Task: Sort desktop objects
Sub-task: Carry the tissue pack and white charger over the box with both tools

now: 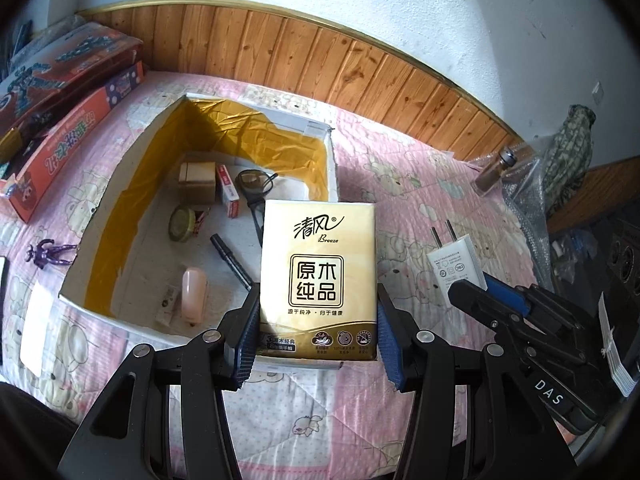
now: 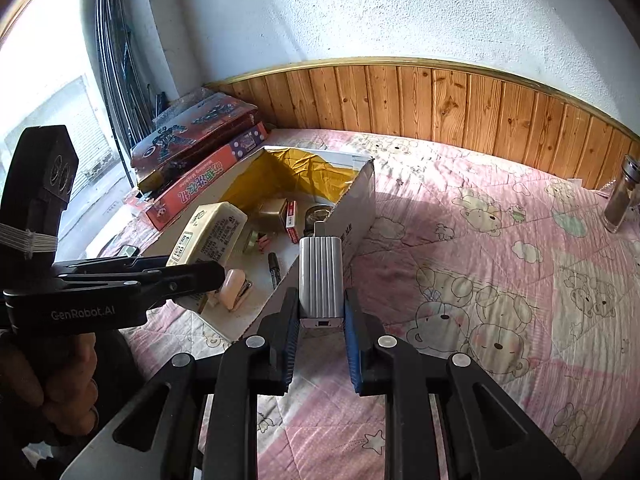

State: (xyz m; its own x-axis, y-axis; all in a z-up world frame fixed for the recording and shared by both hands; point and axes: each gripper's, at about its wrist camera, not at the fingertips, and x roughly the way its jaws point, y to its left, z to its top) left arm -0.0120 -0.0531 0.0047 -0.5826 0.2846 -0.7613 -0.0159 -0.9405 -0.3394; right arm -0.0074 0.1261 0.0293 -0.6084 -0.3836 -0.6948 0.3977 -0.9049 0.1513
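Observation:
My left gripper is shut on a gold tissue pack and holds it upright above the near right corner of a white box with yellow lining. In the right wrist view this left gripper and the tissue pack hang over the box. My right gripper is shut on a grey ribbed charger plug, just right of the box's wall. From the left wrist view the right gripper grips the charger's white label side, prongs pointing away.
Inside the box lie a tape roll, a black pen, a pink stapler, small cartons and glasses. Red game boxes sit to the left, a purple figurine beside them. A glass jar stands far right on the pink quilt.

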